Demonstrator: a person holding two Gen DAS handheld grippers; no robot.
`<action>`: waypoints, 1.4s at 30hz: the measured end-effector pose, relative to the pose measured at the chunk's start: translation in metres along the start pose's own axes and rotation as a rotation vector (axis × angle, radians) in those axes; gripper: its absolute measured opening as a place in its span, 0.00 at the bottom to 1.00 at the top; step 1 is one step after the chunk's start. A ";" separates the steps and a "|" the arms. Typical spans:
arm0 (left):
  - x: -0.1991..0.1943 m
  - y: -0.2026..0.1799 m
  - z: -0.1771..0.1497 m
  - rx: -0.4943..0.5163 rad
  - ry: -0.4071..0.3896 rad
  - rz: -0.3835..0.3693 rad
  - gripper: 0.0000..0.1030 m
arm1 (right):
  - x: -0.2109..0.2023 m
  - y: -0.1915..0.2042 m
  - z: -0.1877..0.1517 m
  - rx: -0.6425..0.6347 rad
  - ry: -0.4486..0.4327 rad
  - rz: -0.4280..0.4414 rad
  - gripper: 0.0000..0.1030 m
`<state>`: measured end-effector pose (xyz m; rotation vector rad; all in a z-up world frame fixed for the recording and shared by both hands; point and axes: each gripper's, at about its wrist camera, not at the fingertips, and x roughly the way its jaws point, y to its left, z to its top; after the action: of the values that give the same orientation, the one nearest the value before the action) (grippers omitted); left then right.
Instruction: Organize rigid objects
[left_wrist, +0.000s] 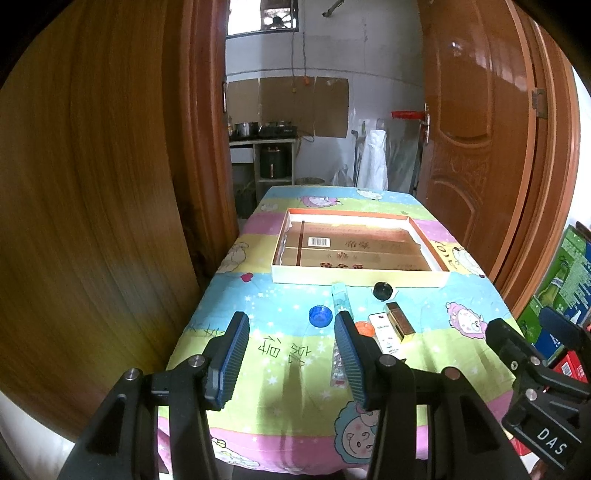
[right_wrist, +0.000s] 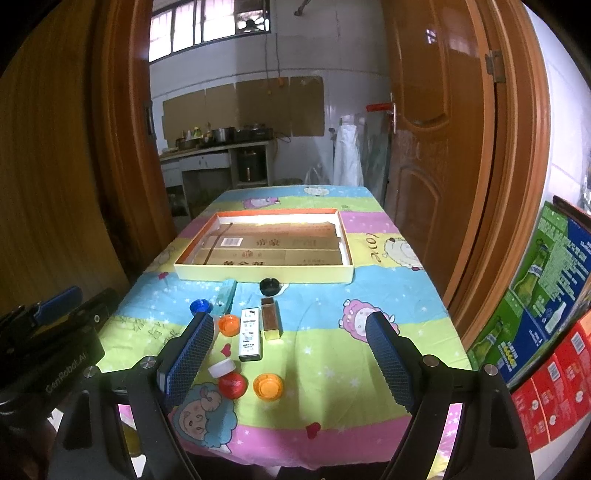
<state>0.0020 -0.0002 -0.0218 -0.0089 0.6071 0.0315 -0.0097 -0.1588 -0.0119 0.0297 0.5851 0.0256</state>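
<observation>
- The left gripper (left_wrist: 291, 325) hides part of the teal tube (left_wrist: 340, 299) and an orange cap (right_wrist: 228, 325) — its jaws stand apart, empty.
- The right gripper (right_wrist: 290, 325) also gapes wide, holding nothing.
- On the cartoon tablecloth (right_wrist: 388, 291), caps cluster at 6 o'clock of the shallow box (right_wrist: 258, 275) — kitchen doorway beyond.

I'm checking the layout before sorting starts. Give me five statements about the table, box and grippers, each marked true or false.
1. The shallow cardboard box holds the caps. False: they lie on the tablecloth outside it.
2. The left gripper is open and empty. True.
3. The round black lid sits near the box's front wall. True.
4. The right gripper grips the white rectangular case. False: it is open, holding nothing.
5. Two orange round caps are visible. True.
</observation>
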 end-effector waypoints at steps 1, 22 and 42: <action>0.003 0.002 -0.001 -0.004 0.007 0.000 0.47 | 0.002 0.000 -0.001 -0.002 0.001 -0.005 0.83; 0.114 -0.029 -0.032 0.079 0.252 -0.212 0.42 | 0.063 -0.024 -0.033 0.023 0.117 0.003 0.83; 0.125 -0.018 -0.035 0.046 0.259 -0.213 0.19 | 0.156 -0.003 -0.014 -0.021 0.308 0.210 0.48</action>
<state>0.0856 -0.0151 -0.1218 -0.0339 0.8627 -0.1929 0.1125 -0.1568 -0.1093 0.0680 0.8876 0.2439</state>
